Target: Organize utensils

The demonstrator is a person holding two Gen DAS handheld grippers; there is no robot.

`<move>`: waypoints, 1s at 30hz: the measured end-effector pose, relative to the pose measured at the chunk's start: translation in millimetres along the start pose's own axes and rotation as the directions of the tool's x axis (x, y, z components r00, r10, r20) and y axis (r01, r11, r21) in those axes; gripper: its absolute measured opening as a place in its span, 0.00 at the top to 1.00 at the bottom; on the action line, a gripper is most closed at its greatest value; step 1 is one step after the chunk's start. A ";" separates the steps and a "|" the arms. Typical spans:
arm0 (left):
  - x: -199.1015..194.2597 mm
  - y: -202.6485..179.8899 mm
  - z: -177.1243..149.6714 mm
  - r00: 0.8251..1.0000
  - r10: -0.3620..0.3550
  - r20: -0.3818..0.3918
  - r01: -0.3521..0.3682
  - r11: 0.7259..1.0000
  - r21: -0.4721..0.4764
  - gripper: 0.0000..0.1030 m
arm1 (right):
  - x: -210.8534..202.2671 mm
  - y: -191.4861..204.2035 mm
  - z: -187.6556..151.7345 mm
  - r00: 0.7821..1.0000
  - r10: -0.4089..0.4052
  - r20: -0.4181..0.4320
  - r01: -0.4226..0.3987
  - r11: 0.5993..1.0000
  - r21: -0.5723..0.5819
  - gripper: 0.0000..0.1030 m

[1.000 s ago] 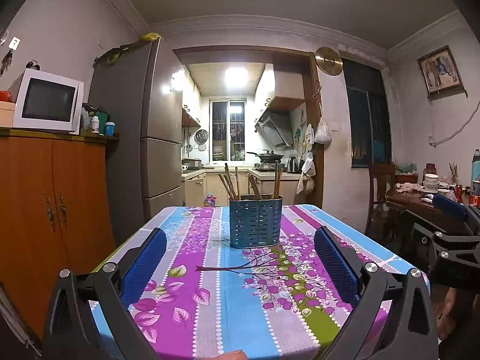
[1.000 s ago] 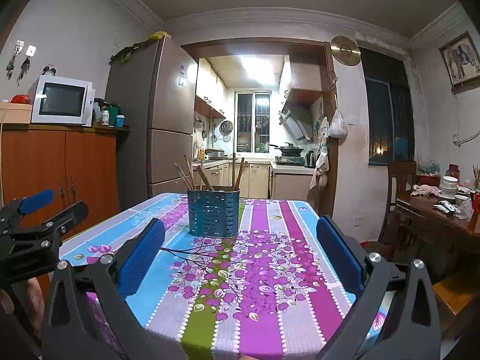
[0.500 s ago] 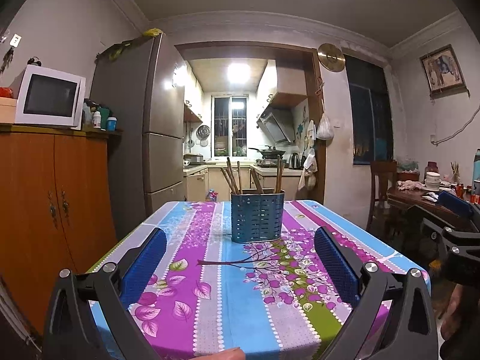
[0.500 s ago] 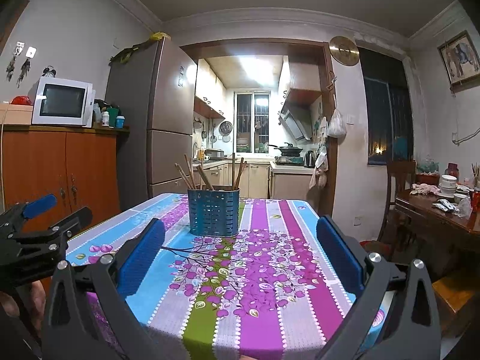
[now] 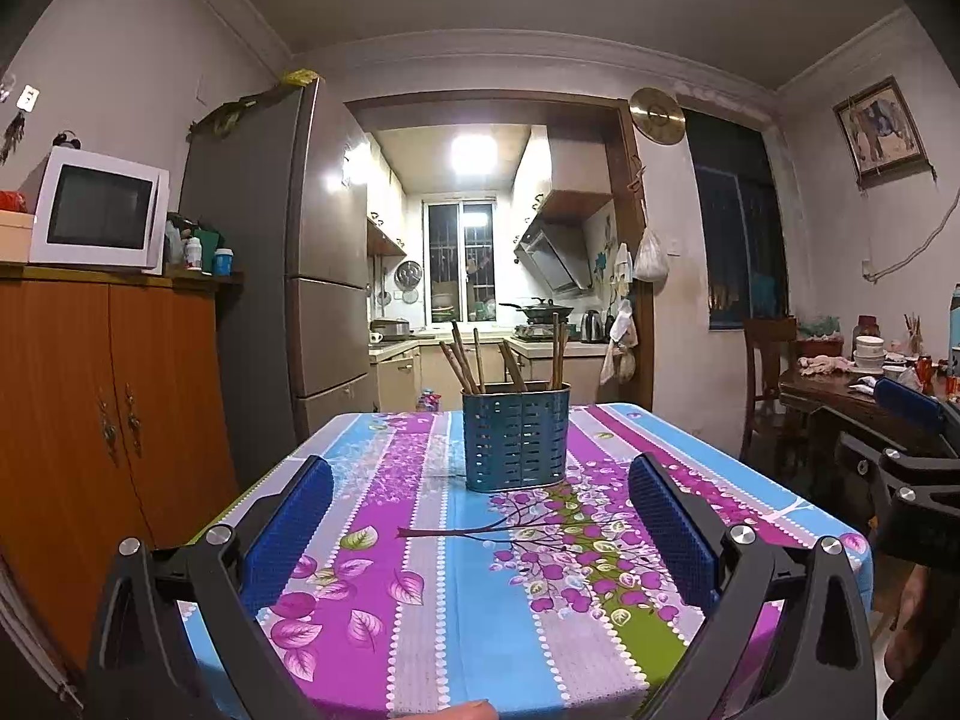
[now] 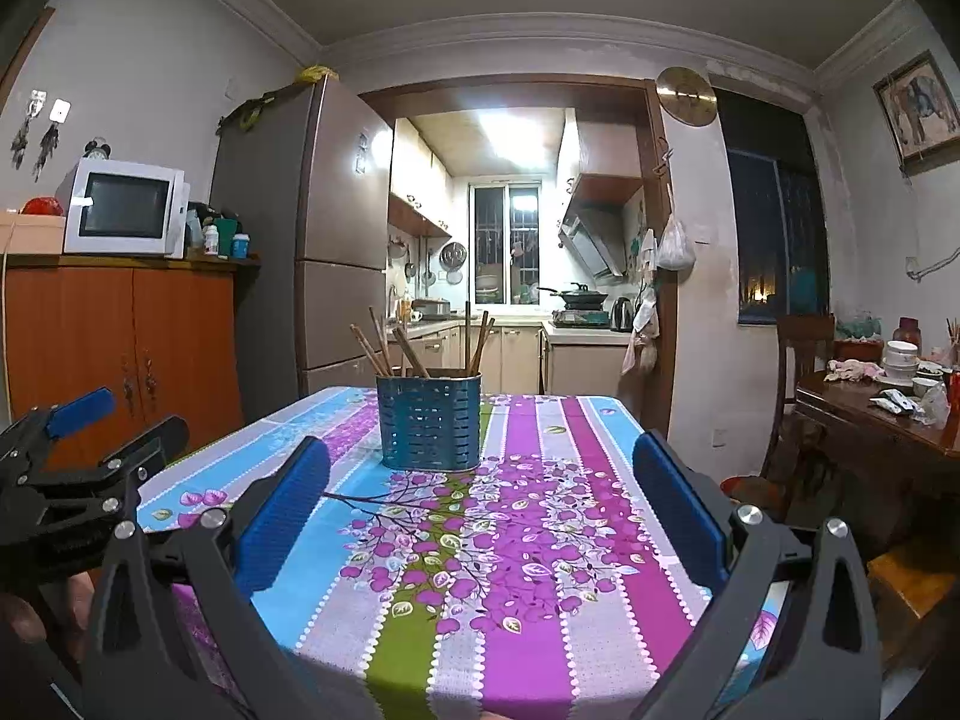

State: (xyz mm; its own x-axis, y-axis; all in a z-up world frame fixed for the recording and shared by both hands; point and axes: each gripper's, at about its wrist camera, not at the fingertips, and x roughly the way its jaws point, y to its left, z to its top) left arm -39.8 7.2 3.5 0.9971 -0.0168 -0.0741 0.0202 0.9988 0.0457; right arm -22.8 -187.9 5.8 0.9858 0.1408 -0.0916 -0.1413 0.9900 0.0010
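Grippers first: left gripper (image 5: 480, 516) and right gripper (image 6: 480, 504) both hang with jaws wide and nothing between them, over the near edge of a table (image 5: 420, 630) under a striped floral cloth. One blue slotted utensil holder (image 5: 516, 441) stands upright mid-table — wooden chopsticks (image 5: 465, 360) lean inside, roughly eight, exact count unclear. Beyond: one refrigerator (image 5: 300, 276), one microwave (image 5: 99, 216) on an orange cabinet (image 5: 108, 420), a lit kitchen doorway.
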 end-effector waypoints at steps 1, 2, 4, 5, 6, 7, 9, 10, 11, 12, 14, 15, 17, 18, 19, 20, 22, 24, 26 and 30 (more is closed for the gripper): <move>1.0 -0.5 -0.1 1.000 0.000 -0.002 0.000 1.000 0.002 0.04 | 0.3 0.0 -0.5 1.000 -0.001 0.001 0.001 1.000 0.000 0.05; 2.0 -0.9 -0.8 1.000 0.001 -0.005 -0.001 1.000 0.002 0.04 | 0.8 0.3 -0.9 1.000 0.002 0.000 -0.002 1.000 0.002 0.05; 3.3 -1.2 -1.5 1.000 0.002 -0.008 -0.002 1.000 0.002 0.04 | 0.9 0.3 -2.0 1.000 0.006 0.001 -0.006 1.000 0.002 0.05; 3.8 -1.4 -1.7 1.000 0.001 -0.009 -0.001 1.000 0.002 0.04 | 0.8 -0.1 -2.1 1.000 0.008 0.000 -0.008 1.000 0.004 0.05; 4.0 -1.7 -1.9 1.000 0.004 -0.009 -0.004 1.000 0.003 0.04 | 1.5 0.2 -2.6 1.000 0.012 -0.002 -0.012 1.000 0.005 0.05; 3.8 -1.6 -1.6 1.000 0.005 -0.008 -0.005 1.000 0.002 0.04 | 2.2 0.4 -2.8 1.000 0.014 -0.004 -0.014 1.000 0.006 0.05; 4.9 -0.8 -1.6 1.000 0.006 -0.012 -0.006 1.000 -0.003 0.04 | 3.6 0.1 -1.5 1.000 0.017 -0.006 -0.016 1.000 0.007 0.05; 5.4 -0.7 -1.6 1.000 0.008 -0.013 -0.009 1.000 -0.003 0.04 | 4.1 0.3 -1.2 1.000 0.017 -0.005 -0.017 1.000 0.007 0.05; 6.0 -0.6 -1.8 1.000 0.011 -0.013 -0.011 1.000 -0.002 0.04 | 4.6 0.2 -1.0 1.000 0.018 -0.005 -0.018 1.000 0.006 0.05; 6.0 -0.4 -2.3 1.000 0.011 -0.014 -0.011 1.000 -0.002 0.04 | 4.8 -0.1 -0.8 1.000 0.019 -0.005 -0.019 1.000 0.007 0.05; 6.4 -0.6 -2.7 1.000 0.013 -0.014 -0.013 1.000 -0.002 0.04 | 5.0 0.4 -0.8 1.000 0.018 -0.005 -0.018 1.000 0.006 0.05; 6.2 -0.7 -2.4 1.000 0.012 -0.015 -0.012 1.000 -0.002 0.04 | 5.0 0.4 -0.8 1.000 0.019 -0.006 -0.019 1.000 0.007 0.05; 6.3 -0.7 -2.4 1.000 0.011 -0.015 -0.011 1.000 -0.002 0.04 | 6.2 0.3 -0.3 1.000 0.021 -0.007 -0.020 1.000 0.009 0.05; 6.0 -1.1 -2.4 1.000 0.011 -0.013 -0.011 1.000 -0.002 0.04 | 6.3 0.2 -0.1 1.000 0.021 -0.007 -0.021 1.000 0.009 0.05; 6.0 -1.3 -2.4 1.000 0.013 -0.013 -0.013 1.000 -0.001 0.04 | 6.4 0.4 -0.3 1.000 0.021 -0.007 -0.020 1.000 0.008 0.05; 6.2 -1.1 -2.5 1.000 0.011 -0.016 -0.011 1.000 -0.002 0.04 | 6.4 0.3 -0.3 1.000 0.020 -0.008 -0.020 1.000 0.007 0.05; 7.0 -0.2 -2.7 1.000 0.012 -0.016 -0.012 1.000 -0.005 0.04 | 6.2 0.3 -0.4 1.000 0.020 -0.008 -0.020 1.000 0.008 0.05; 7.7 -0.4 -2.3 1.000 0.012 -0.016 -0.012 1.000 -0.004 0.04 | 6.5 0.7 0.0 1.000 0.021 -0.009 -0.020 1.000 0.006 0.05; 8.5 0.1 -2.4 1.000 0.014 -0.016 -0.014 1.000 -0.004 0.04 | 6.8 0.6 -0.4 1.000 0.021 -0.009 -0.021 1.000 0.008 0.05; 11.9 0.5 -2.5 1.000 0.017 -0.021 -0.017 1.000 -0.004 0.04 | 10.9 2.7 -0.5 1.000 0.024 -0.015 -0.024 1.000 0.006 0.05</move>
State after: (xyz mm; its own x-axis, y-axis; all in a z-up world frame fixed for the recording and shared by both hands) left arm -28.1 7.6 0.2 0.9955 0.0015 -0.0944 0.0026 0.9991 0.0433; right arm -12.4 -183.7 4.3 0.9806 0.1646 -0.1062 -0.1645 0.9863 0.0092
